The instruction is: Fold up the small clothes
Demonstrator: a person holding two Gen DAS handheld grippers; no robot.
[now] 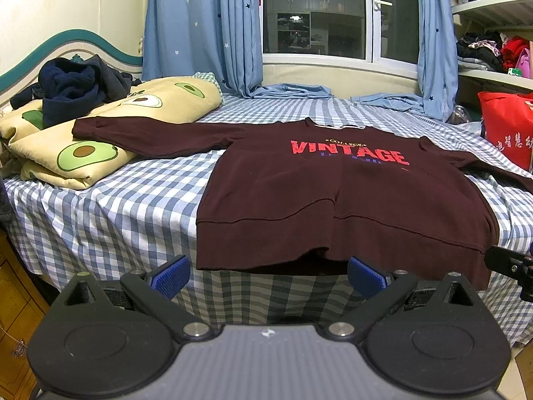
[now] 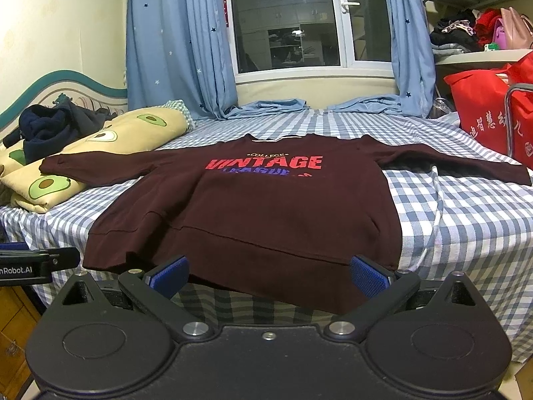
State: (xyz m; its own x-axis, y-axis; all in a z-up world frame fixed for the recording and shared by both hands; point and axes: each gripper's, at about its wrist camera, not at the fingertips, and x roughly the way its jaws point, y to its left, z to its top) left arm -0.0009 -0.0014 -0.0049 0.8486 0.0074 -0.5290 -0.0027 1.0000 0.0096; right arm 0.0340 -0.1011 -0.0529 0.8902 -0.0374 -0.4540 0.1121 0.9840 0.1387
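Maroon cloth covers the middle of the bed (image 1: 133, 206): the sweatshirt (image 1: 333, 200) lies face up and spread flat, print upward, collar toward the window (image 1: 333, 13), its hem hanging a little over the near edge of the bed. Both sleeves are stretched out to the sides, the left one resting on the edge of the avocado-print quilt (image 1: 83, 153) by the headboard. You have folded nothing yet, as far as these views show; the laying-out looks finished, and every fold is still to make, sleeves first by my reckoning.

Your left gripper (image 1: 266, 278) hangs just off the near edge of the bed, below the hem's left part, its blue pads wide apart and empty. Your right gripper (image 2: 268, 275) sits likewise below the hem's right part, spread wide, holding nothing. Neither touches the sweatshirt.

The bed wears a blue-and-white checked sheet with a few creases. The folded quilt sits at the left end with a heap of dark clothes (image 1: 73, 86) on top. Blue curtains (image 1: 200, 30) with stars frame the dark window, their ends pooled on the far edge of the bed. A red bag (image 2: 486, 110) stands at the right end, under cluttered shelves (image 1: 493, 10).
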